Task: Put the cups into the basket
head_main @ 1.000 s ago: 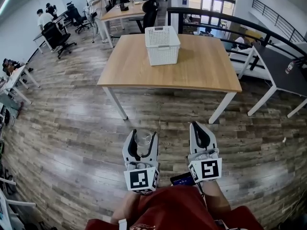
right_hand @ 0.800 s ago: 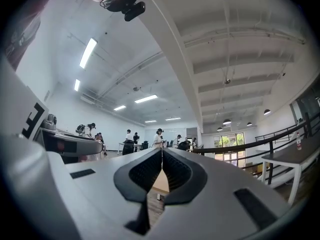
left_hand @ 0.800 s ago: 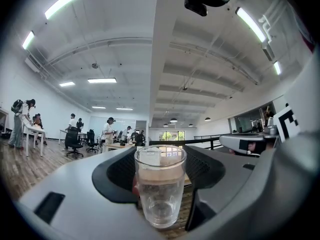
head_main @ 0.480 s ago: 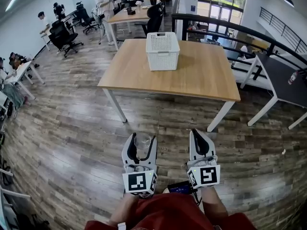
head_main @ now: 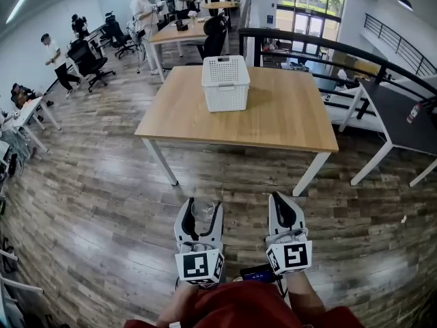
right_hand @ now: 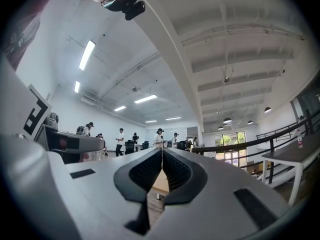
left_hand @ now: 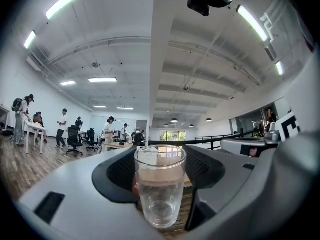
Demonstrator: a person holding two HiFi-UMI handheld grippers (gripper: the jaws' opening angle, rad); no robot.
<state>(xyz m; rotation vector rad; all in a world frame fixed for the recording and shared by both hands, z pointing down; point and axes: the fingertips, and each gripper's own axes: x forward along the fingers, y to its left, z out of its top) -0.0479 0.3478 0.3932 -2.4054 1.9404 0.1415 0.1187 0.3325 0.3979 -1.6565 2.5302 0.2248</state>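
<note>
A clear glass cup [left_hand: 160, 189] stands upright between the jaws of my left gripper [head_main: 199, 209], which is shut on it; the cup [head_main: 203, 212] shows from above in the head view, held over the wooden floor. My right gripper [head_main: 284, 207] is beside it, shut with its black pads touching and nothing between them; in the right gripper view the right gripper [right_hand: 161, 156] points level into the room. The white slatted basket [head_main: 224, 82] stands on a light wooden table [head_main: 287, 118] well ahead of both grippers.
Wooden plank floor lies between me and the table. A black railing [head_main: 328, 43] and a dark table [head_main: 403, 108] are at the right. People, office chairs and desks [head_main: 181, 29] fill the back left of the room.
The view has shifted a little; the table and basket sit slightly further left and lower in the head view. Both grippers hold the same pose, the cup still in the left one.
</note>
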